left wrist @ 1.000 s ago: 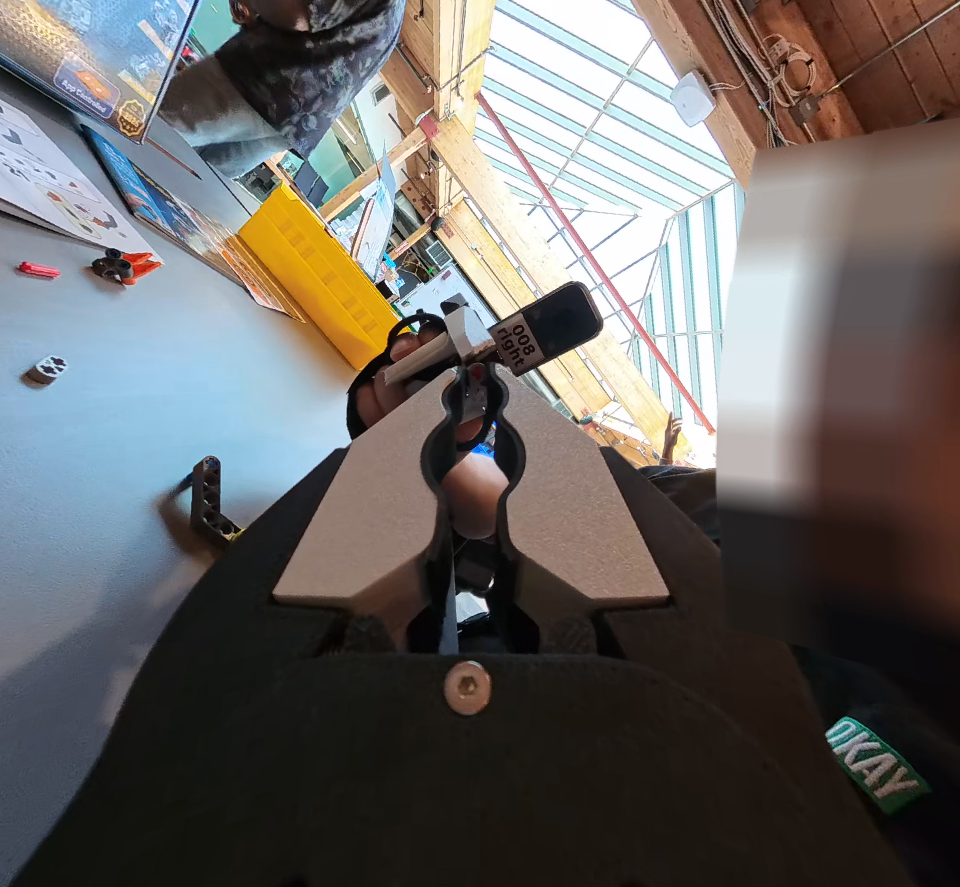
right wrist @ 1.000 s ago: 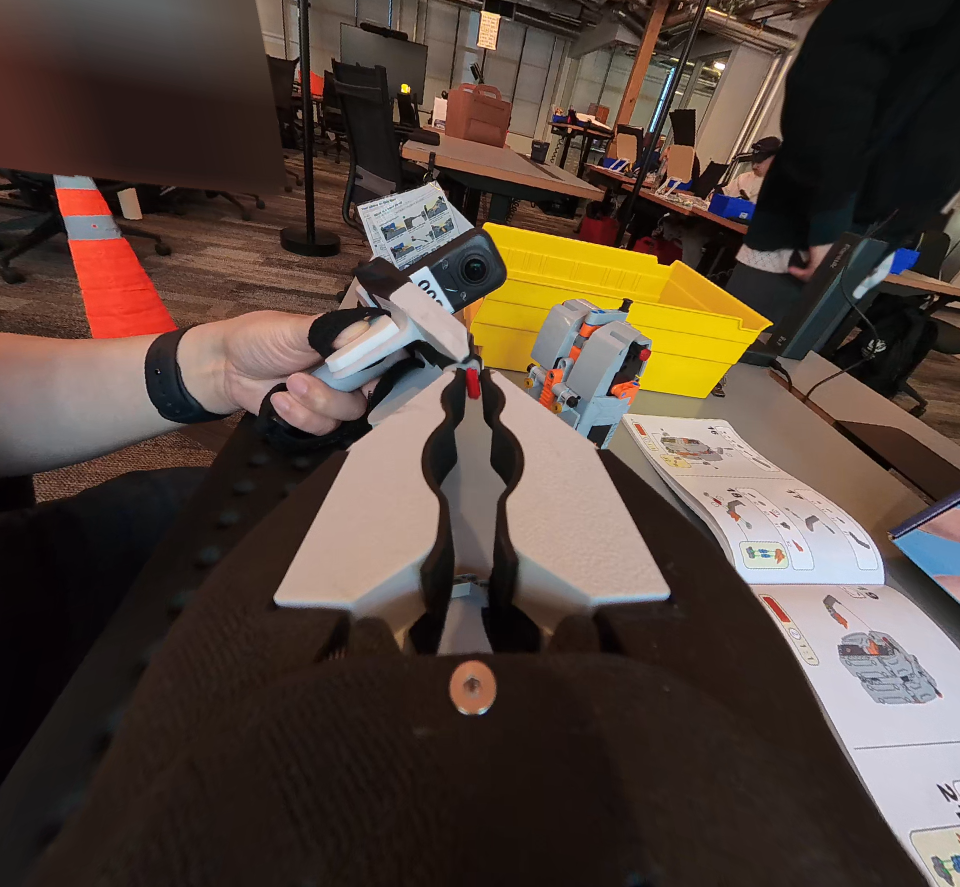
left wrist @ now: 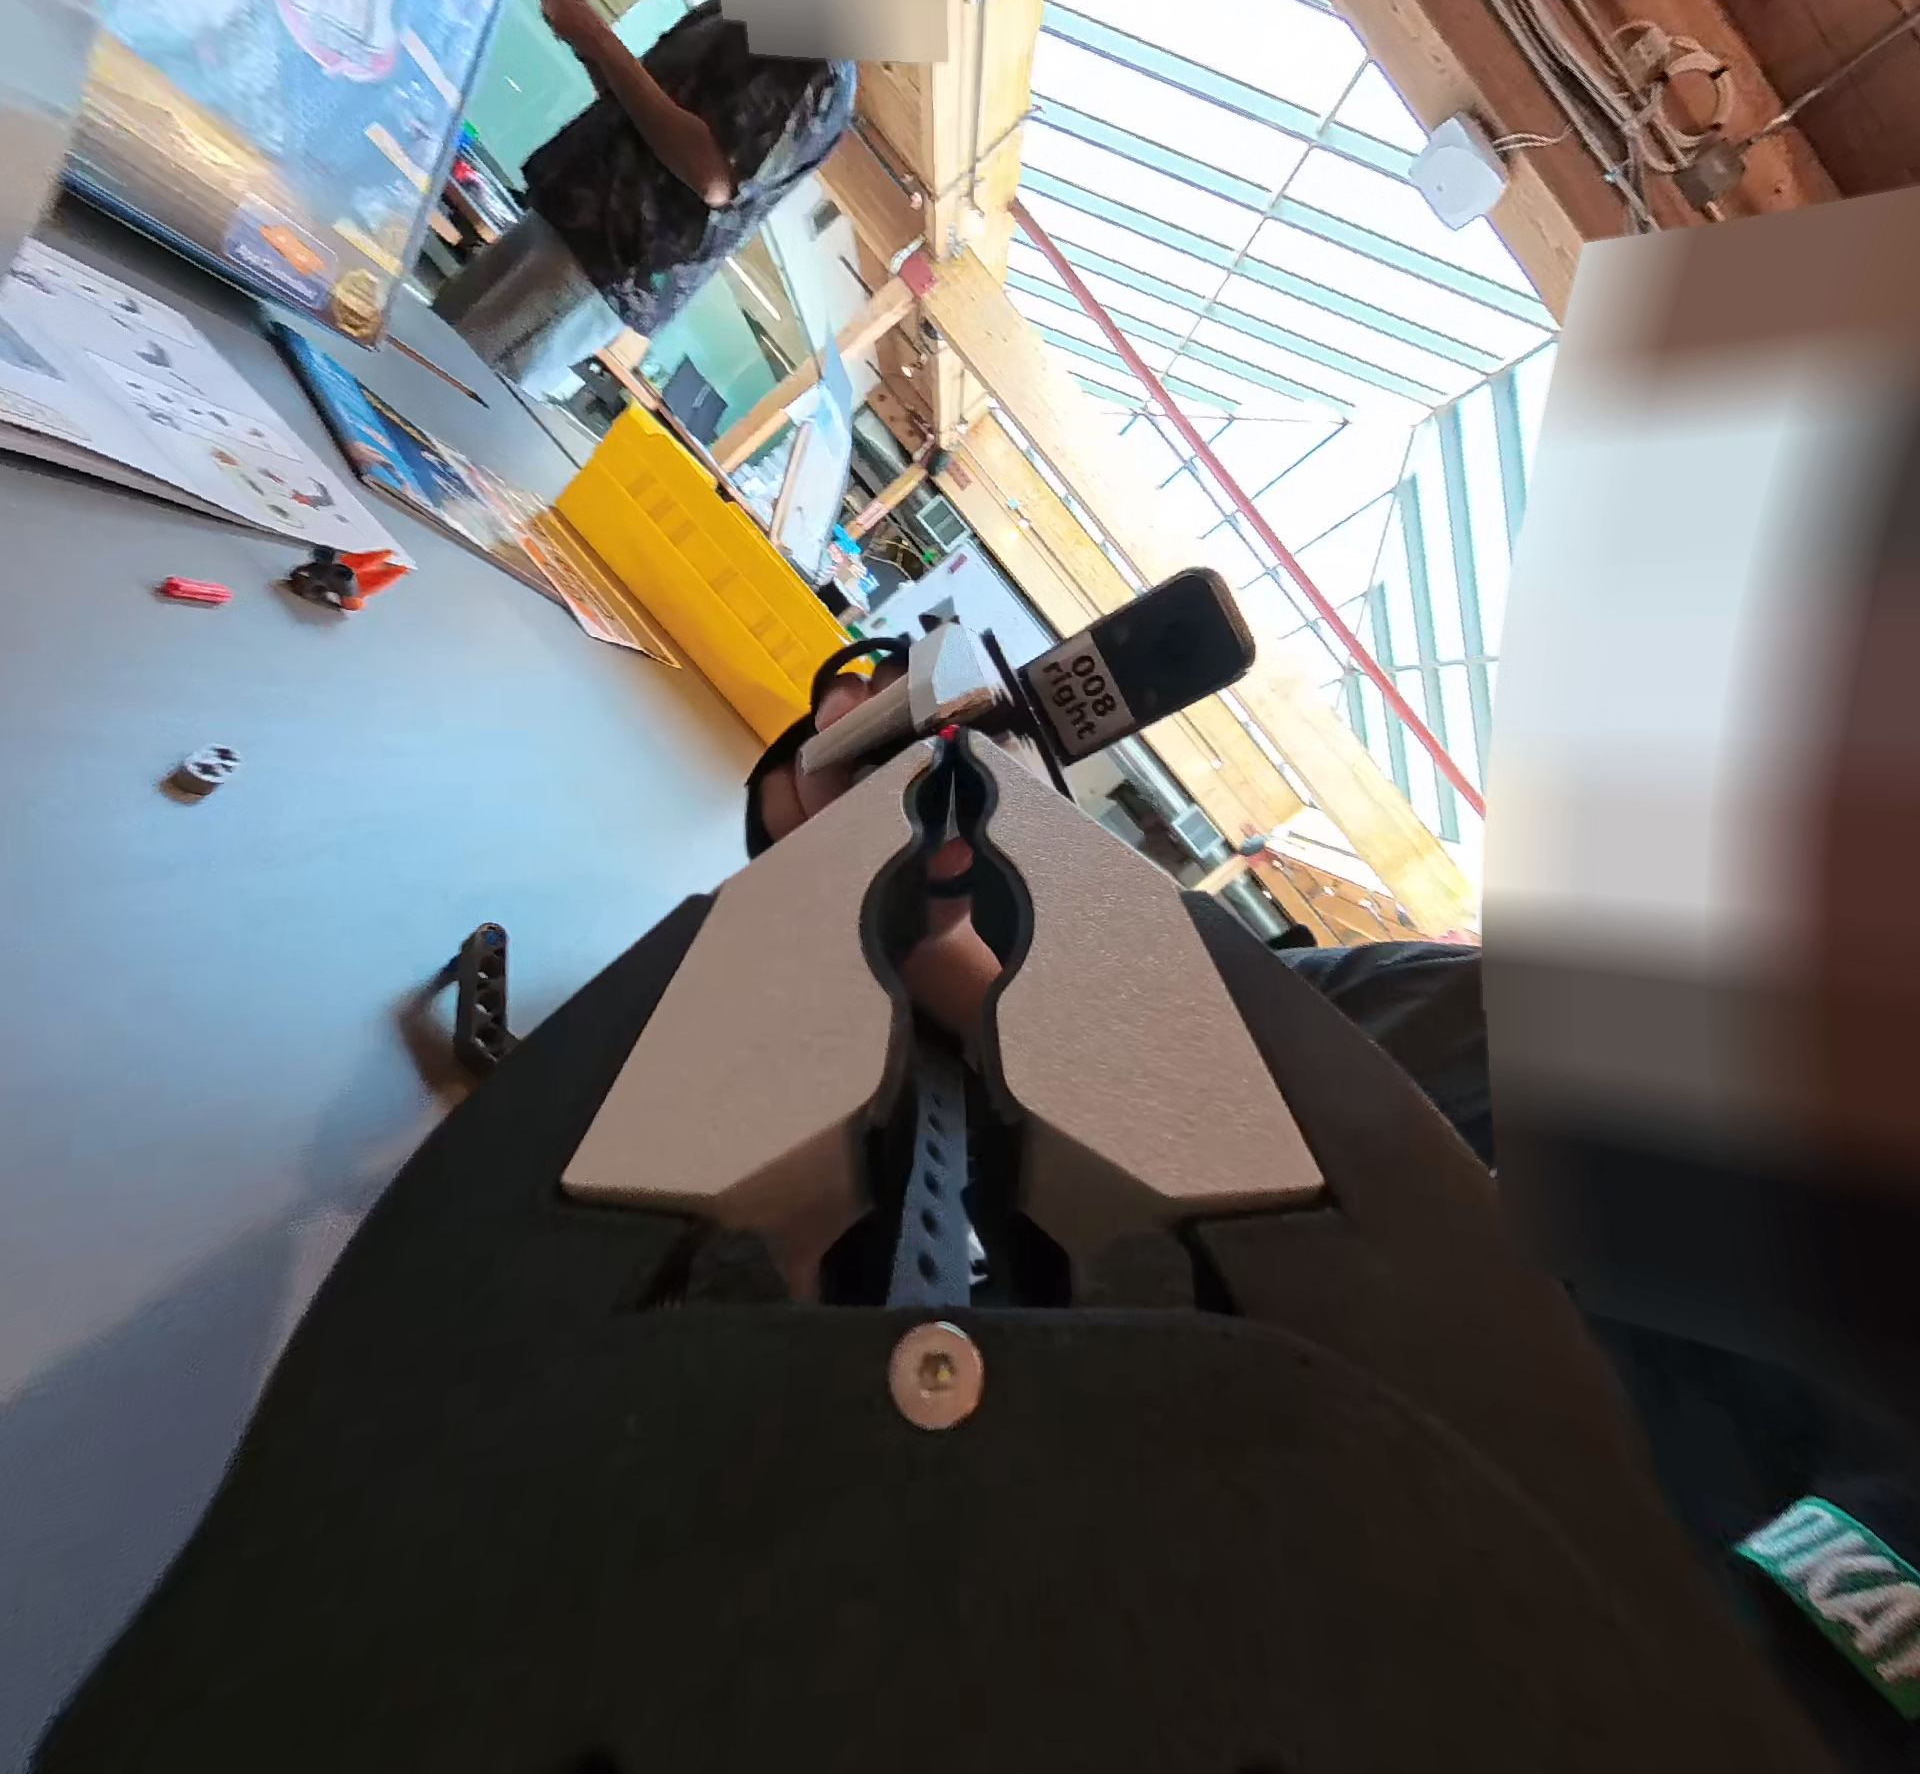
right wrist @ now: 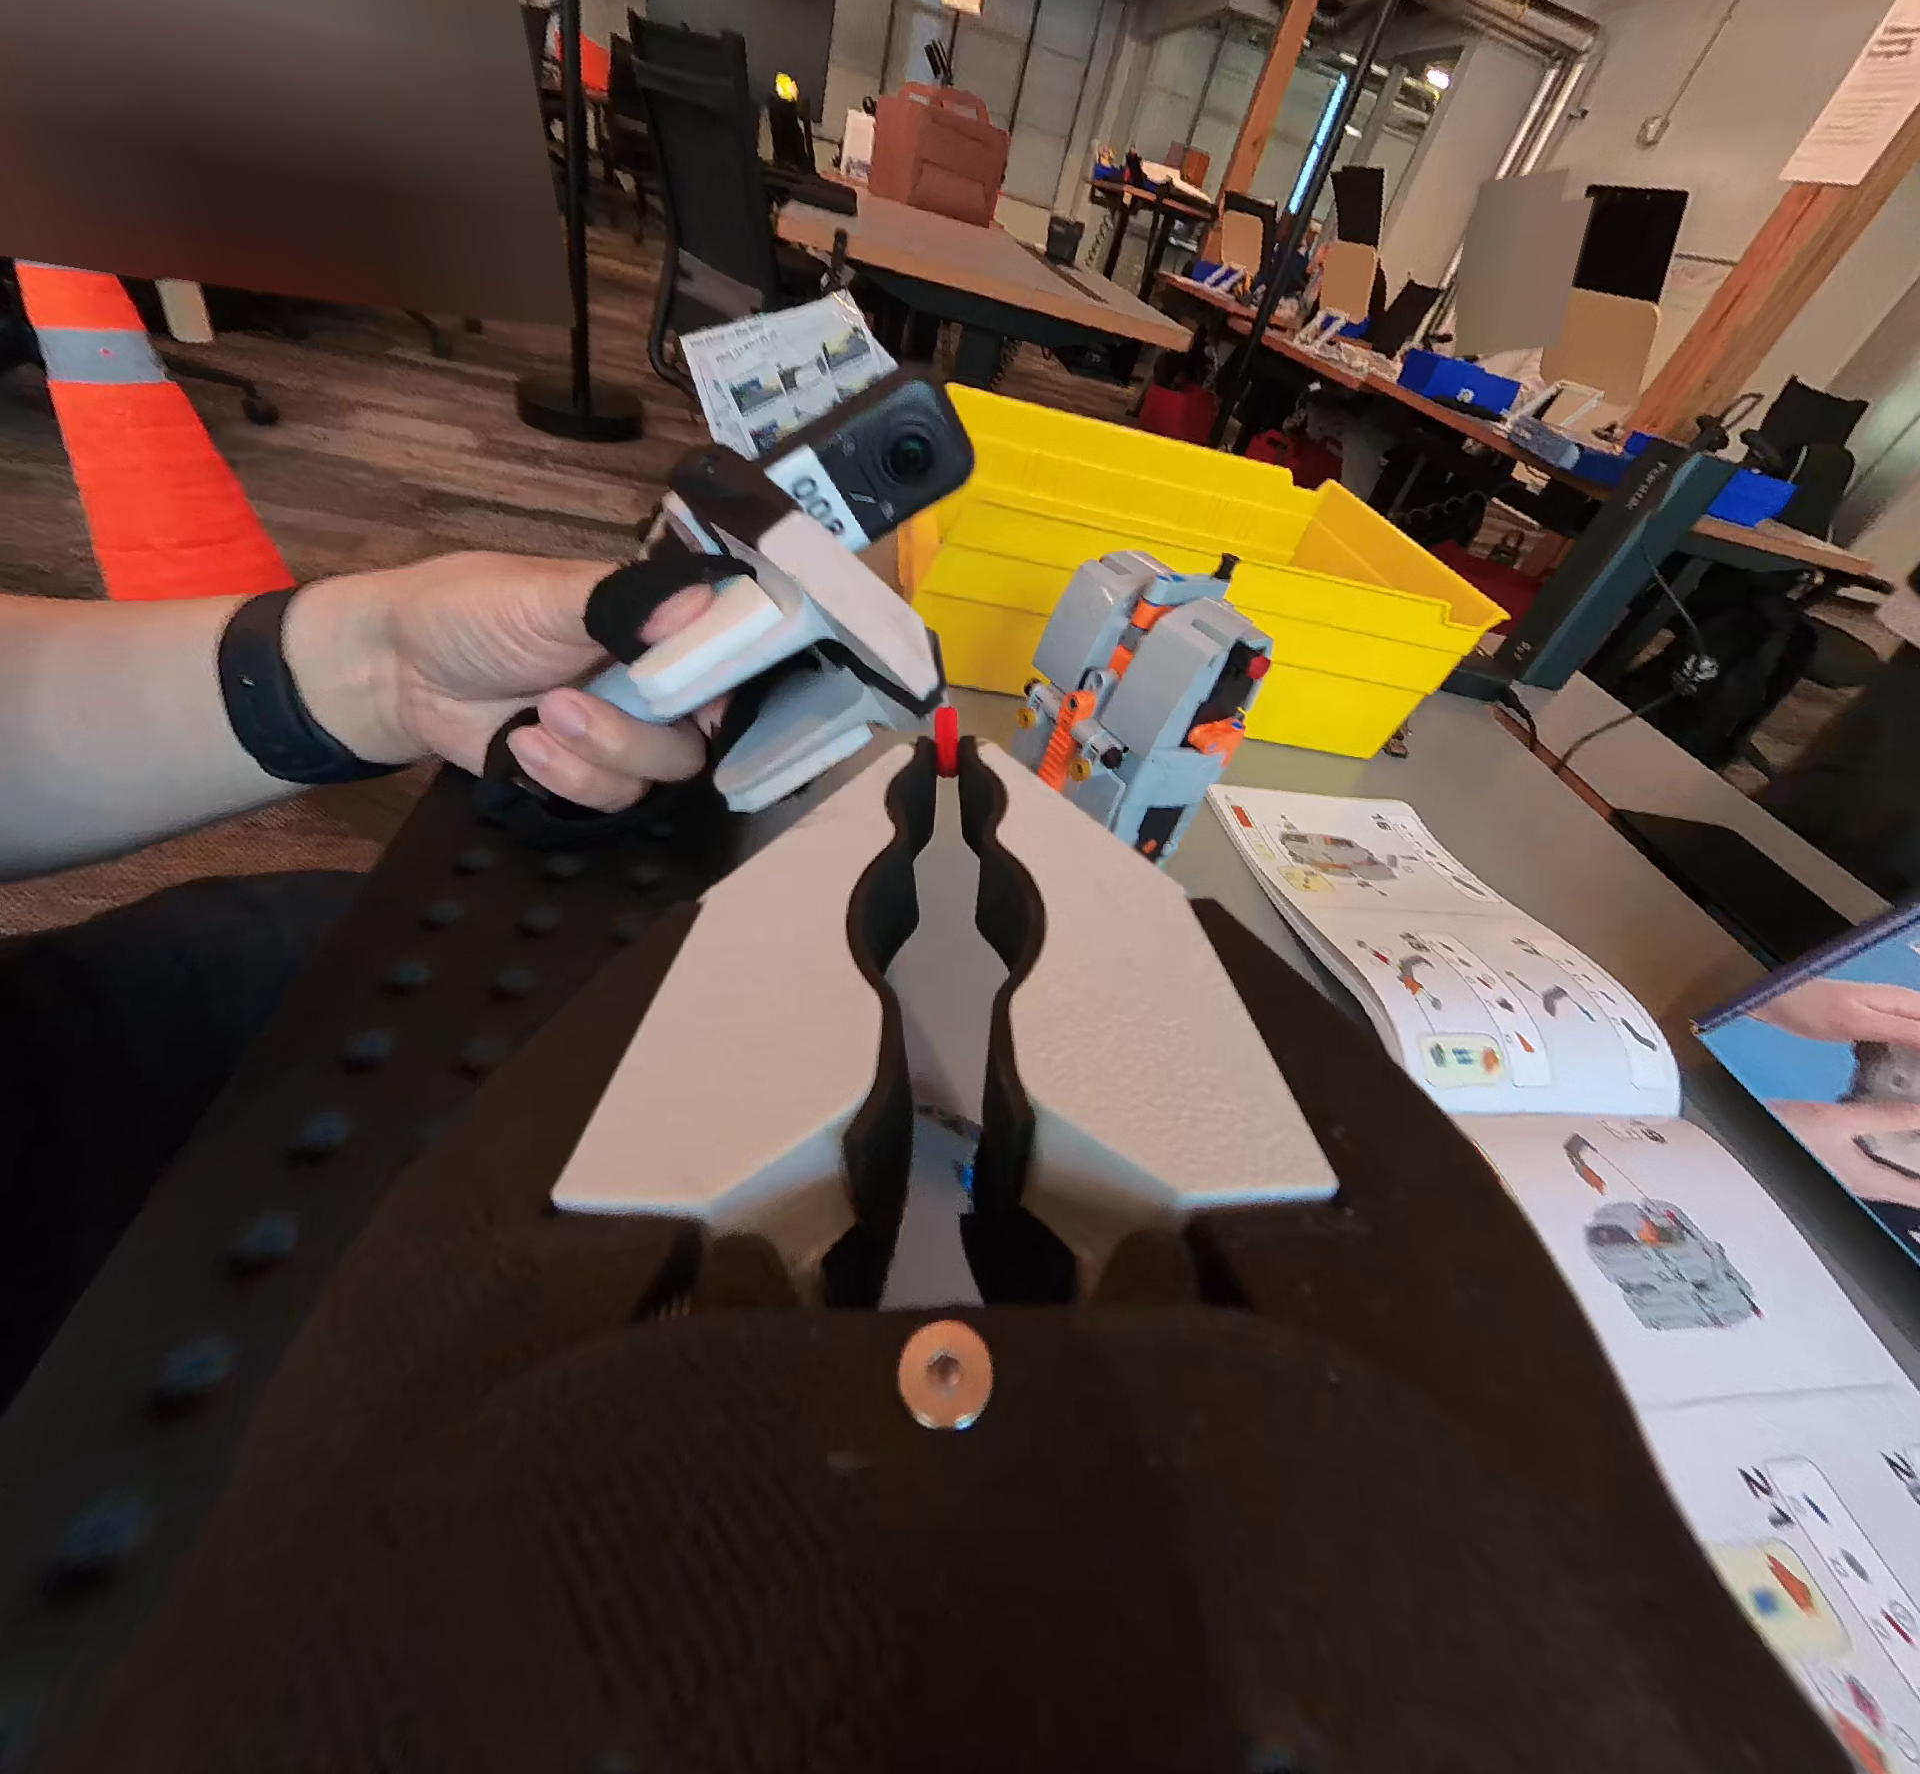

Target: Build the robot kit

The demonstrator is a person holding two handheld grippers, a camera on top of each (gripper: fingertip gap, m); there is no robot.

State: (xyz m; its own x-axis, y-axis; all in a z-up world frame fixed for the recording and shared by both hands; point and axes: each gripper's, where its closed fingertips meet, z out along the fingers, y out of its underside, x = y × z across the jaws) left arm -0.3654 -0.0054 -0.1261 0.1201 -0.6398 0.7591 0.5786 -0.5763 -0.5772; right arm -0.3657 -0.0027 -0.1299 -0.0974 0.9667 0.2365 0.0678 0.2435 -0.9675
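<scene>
**Left wrist view.** The left gripper (left wrist: 951, 768) is raised above the grey counter (left wrist: 364, 841) and tipped steeply. Its jaws are drawn together at the tips and nothing can be seen clamped there. A grey strip with holes (left wrist: 930, 1194) shows low in the gap between them; whether it is gripped cannot be told. Just beyond the tips sits a black camera (left wrist: 1153, 654). Well apart on the counter lie a short red stick (left wrist: 195, 590), a small grey round piece (left wrist: 203, 774) and a black beam with holes (left wrist: 480, 997). An open booklet (left wrist: 135, 394) and a yellow bin (left wrist: 707, 571) lie farther off.

**Right wrist view.** The right gripper (right wrist: 945, 774) has its jaws narrowed onto a small red peg (right wrist: 945, 750), which is pinched at the very tips and stands upright. The left gripper, held in a hand (right wrist: 468, 654) with a dark wristband, points its closed nose down at the peg. The nose is just beside the peg's top; contact cannot be made out. Behind them a grey and orange brick model (right wrist: 1143, 685) stands upright on the counter in front of the yellow bin, and the booklet lies open to the right of it
</scene>
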